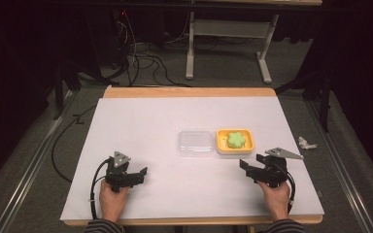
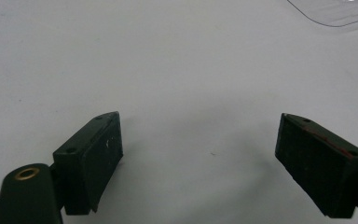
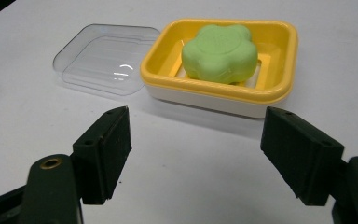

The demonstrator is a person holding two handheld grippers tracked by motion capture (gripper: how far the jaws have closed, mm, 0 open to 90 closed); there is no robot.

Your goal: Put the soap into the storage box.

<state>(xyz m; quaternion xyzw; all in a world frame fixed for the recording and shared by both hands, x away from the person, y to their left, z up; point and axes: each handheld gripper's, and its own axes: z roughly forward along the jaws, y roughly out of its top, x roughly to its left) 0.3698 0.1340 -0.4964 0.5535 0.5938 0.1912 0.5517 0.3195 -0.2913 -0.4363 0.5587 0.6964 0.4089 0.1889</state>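
1. On the white desk [image 1: 141, 194], near the middle, sits a yellow soap dish [image 1: 235, 141] with a green soap [image 1: 235, 140] shaped like a flower lying inside it.
2. Just beside the dish, on its left in the high view, a clear lid [image 1: 195, 142] lies flat on the desk. The lid and the dish look like they touch, or very nearly.
3. Close to the front edge, the left tongs [image 1: 143, 173] are held low over bare desk, well apart from the lid. Their jaws stand wide with nothing between them. A corner of the lid peeks in at the top of the left gripper view.
4. At the right, the right tongs [image 1: 243, 164] sit near the dish and point at it. Their jaws are apart too, and they hold nothing. In the right gripper view the soap [image 3: 219, 53] and the dish [image 3: 279, 93] are straight ahead, and the lid [image 3: 105, 58] is beside them.
5. I think this is the very start. Nothing has been picked up yet.
6. The next move may be to reach for the soap or the lid. The right tongs are closest to the soap. The soap could be slippery, so the squeeze must be gentle and even. The lid is thin and flat, so the tongs would have to catch its edge.
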